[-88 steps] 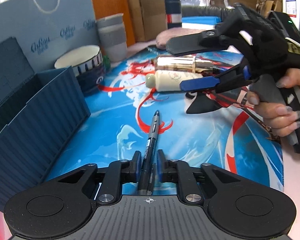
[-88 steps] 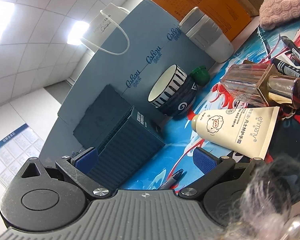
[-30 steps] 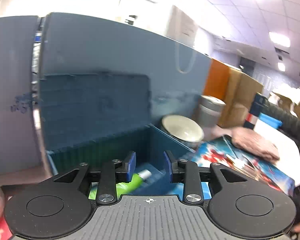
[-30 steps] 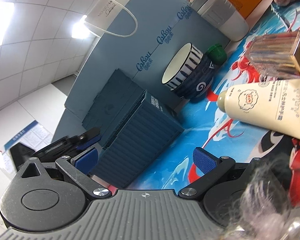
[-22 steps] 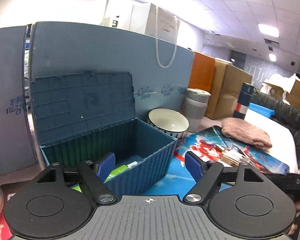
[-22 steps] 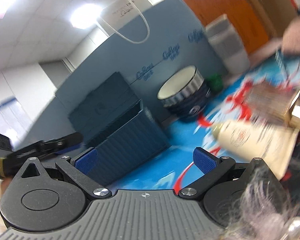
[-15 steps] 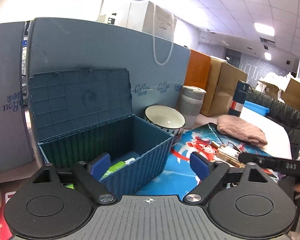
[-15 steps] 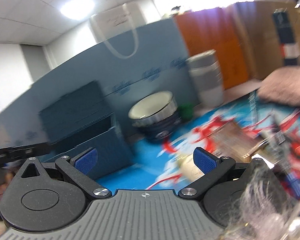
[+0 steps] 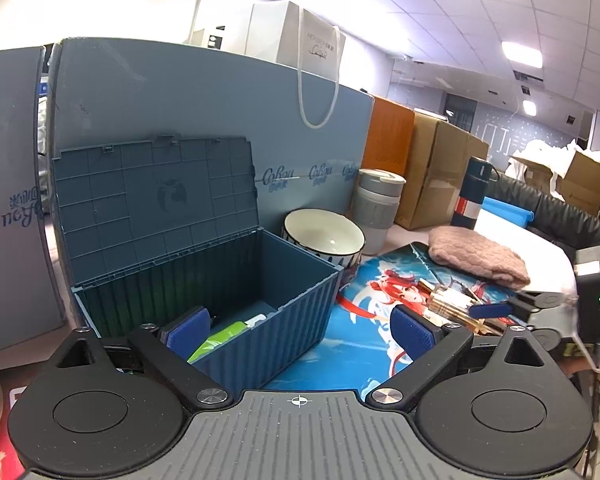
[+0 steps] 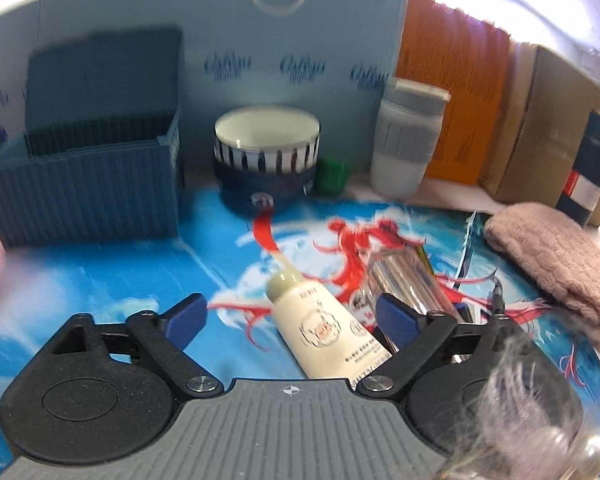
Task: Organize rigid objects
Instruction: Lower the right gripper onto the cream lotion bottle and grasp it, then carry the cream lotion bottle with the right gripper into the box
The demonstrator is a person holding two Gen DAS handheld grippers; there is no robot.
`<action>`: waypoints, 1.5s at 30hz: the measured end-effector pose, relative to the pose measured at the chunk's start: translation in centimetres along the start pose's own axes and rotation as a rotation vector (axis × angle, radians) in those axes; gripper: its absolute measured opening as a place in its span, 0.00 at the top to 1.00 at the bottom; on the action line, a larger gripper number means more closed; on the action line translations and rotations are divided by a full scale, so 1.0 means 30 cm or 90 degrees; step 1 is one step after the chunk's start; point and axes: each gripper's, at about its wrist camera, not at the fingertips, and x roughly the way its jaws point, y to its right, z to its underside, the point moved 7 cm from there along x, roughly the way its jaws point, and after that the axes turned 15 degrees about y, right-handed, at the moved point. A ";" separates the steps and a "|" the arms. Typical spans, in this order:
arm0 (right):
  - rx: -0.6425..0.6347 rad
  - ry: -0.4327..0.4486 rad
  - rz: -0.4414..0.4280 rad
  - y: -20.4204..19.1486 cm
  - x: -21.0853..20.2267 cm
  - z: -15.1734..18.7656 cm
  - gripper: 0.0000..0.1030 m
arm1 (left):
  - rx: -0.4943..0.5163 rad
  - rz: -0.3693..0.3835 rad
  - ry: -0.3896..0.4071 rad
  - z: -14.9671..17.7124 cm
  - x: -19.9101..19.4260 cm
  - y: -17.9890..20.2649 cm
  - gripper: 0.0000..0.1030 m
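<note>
The left gripper (image 9: pixel 300 330) has just spread wide, empty, above the open blue box (image 9: pixel 236 304) at the mat's left edge. The right gripper (image 10: pixel 290 320), narrowing but open, straddles the cream tube (image 10: pixel 324 330) mid-mat (image 10: pixel 120 276).

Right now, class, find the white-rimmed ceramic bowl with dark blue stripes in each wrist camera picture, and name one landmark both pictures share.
Left wrist view: the striped ceramic bowl sits in the middle, just right of the open blue ribbed plastic box.
Right wrist view: the bowl is upper centre, between that box and the grey lidded cup.
Shared landmark: the grey cup, just right of the bowl in both.
</note>
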 end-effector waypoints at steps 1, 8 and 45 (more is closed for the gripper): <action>-0.011 -0.010 -0.002 0.004 0.014 0.007 0.14 | 0.000 0.001 0.001 0.000 -0.001 -0.001 0.04; -0.017 -0.058 -0.023 0.053 0.094 0.045 0.36 | -0.008 0.003 0.003 -0.002 -0.005 -0.018 0.04; 0.292 0.230 -0.148 -0.323 0.059 -0.599 0.61 | -0.065 -0.066 0.038 -0.047 -0.059 -0.175 0.03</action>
